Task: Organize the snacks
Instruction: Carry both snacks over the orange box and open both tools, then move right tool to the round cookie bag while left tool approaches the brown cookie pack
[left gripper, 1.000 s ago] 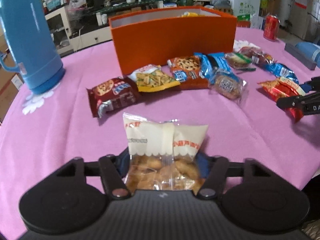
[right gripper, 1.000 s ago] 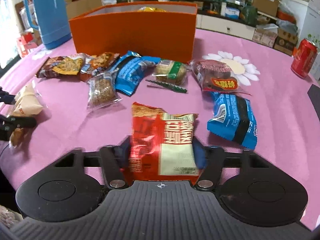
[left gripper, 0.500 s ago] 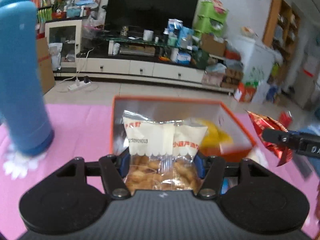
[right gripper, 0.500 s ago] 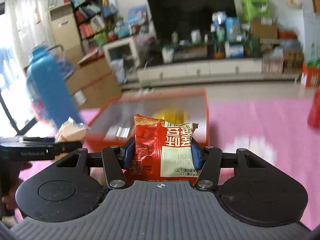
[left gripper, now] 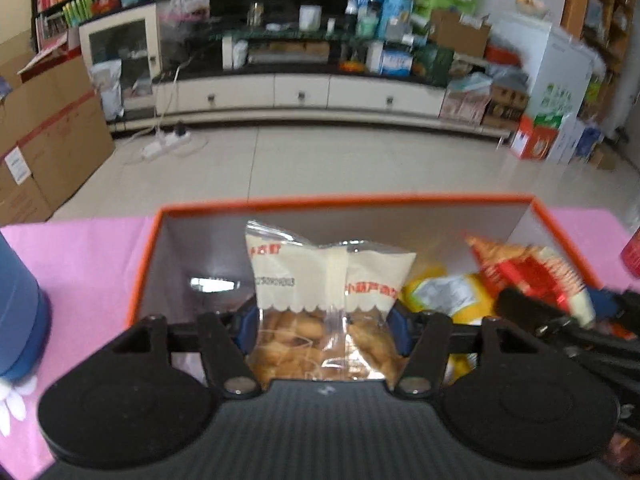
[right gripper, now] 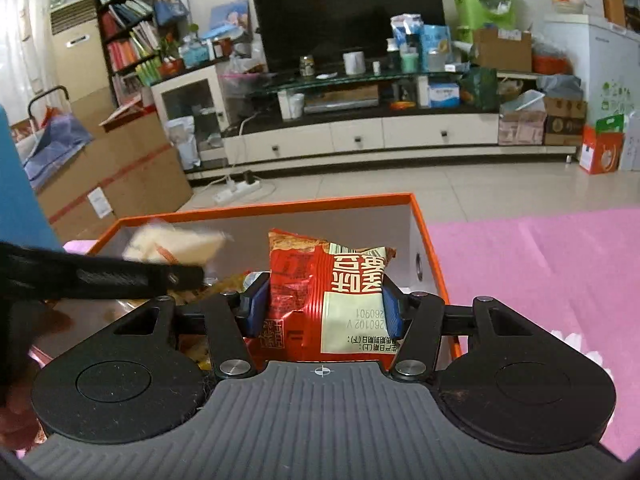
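Both packets have been carried from the pink table (left gripper: 80,264) to above the orange box (left gripper: 344,201) for dropping in. Left gripper (left gripper: 322,330) jaws have just been opening, cream biscuit packet (left gripper: 328,276) still pinched between them. Right gripper (right gripper: 322,310) is clamped partway on the red snack packet (right gripper: 328,292). 1 yellow packet (left gripper: 444,296) is already seen inside.

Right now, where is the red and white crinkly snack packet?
The red and white snack packet sits between the right gripper pads, over the open orange box, right of the cream biscuit bag.
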`<action>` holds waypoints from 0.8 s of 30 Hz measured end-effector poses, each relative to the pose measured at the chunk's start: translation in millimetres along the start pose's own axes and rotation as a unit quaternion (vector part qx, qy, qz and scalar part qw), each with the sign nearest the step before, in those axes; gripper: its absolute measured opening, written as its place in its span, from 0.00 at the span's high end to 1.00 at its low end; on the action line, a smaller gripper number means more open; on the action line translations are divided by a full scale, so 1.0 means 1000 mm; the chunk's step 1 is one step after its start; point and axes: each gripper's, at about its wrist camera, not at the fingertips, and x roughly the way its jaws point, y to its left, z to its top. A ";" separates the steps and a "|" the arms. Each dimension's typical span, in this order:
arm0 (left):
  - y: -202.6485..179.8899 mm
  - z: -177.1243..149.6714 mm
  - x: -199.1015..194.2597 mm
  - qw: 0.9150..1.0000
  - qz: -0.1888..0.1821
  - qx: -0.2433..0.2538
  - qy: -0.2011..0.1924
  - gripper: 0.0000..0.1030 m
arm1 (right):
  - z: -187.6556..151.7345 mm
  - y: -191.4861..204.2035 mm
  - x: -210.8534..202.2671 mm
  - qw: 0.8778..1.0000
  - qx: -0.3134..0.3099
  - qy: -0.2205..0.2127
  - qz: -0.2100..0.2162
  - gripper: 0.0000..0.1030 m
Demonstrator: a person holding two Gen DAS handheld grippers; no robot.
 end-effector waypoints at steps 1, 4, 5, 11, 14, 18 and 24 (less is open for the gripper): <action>0.000 -0.002 0.003 1.000 0.007 0.003 0.002 0.31 | 0.000 0.003 0.002 1.000 -0.014 0.005 -0.007 0.62; 0.000 -0.004 -0.005 1.000 0.009 0.014 -0.005 0.26 | -0.003 0.015 0.006 0.998 -0.055 0.009 -0.030 0.52; 0.002 -0.004 -0.011 1.000 0.006 0.014 -0.007 0.24 | -0.004 0.019 0.006 0.997 -0.066 0.012 -0.031 0.45; 0.020 -0.002 -0.087 0.996 -0.007 -0.010 -0.089 0.11 | 0.017 0.006 -0.042 1.000 -0.006 -0.029 -0.007 0.22; 0.029 -0.020 -0.136 0.993 -0.030 -0.032 -0.114 0.10 | 0.025 -0.003 -0.089 0.998 0.008 -0.059 -0.003 0.15; 0.036 -0.081 -0.176 0.991 -0.052 -0.058 -0.105 0.10 | -0.010 -0.016 -0.151 0.998 0.015 -0.057 0.013 0.11; 0.031 -0.194 -0.168 0.995 -0.050 -0.090 -0.001 0.10 | -0.112 -0.044 -0.190 0.996 0.066 0.057 0.031 0.15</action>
